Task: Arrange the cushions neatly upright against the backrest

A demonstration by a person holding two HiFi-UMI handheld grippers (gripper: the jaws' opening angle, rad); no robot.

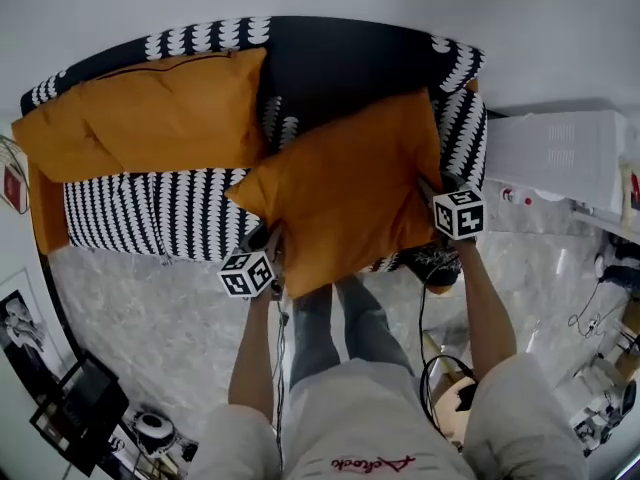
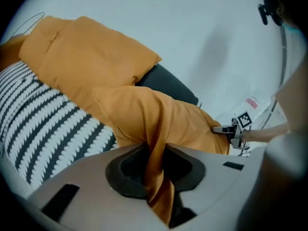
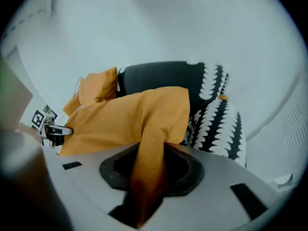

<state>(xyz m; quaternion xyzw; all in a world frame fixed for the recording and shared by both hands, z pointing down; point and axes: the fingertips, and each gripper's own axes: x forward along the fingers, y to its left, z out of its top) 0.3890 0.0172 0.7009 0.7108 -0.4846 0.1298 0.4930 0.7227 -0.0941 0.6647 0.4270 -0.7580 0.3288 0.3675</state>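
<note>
Both bare forearms, left (image 1: 250, 353) and right (image 1: 488, 308), reach forward and down from the torso (image 1: 380, 418). The left gripper (image 1: 268, 240) has its fingers (image 2: 127, 170) pinched on a fold at the near left edge of the orange cushion (image 1: 350, 193). The right gripper (image 1: 428, 186) has its fingers (image 3: 116, 173) pinched likewise on a fold at the cushion's right edge.

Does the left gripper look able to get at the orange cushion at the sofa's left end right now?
Probably not yet: the left gripper is shut on a corner of the held cushion, as is the right gripper. Otherwise the way over the sofa seat to the far cushion looks free.
</note>
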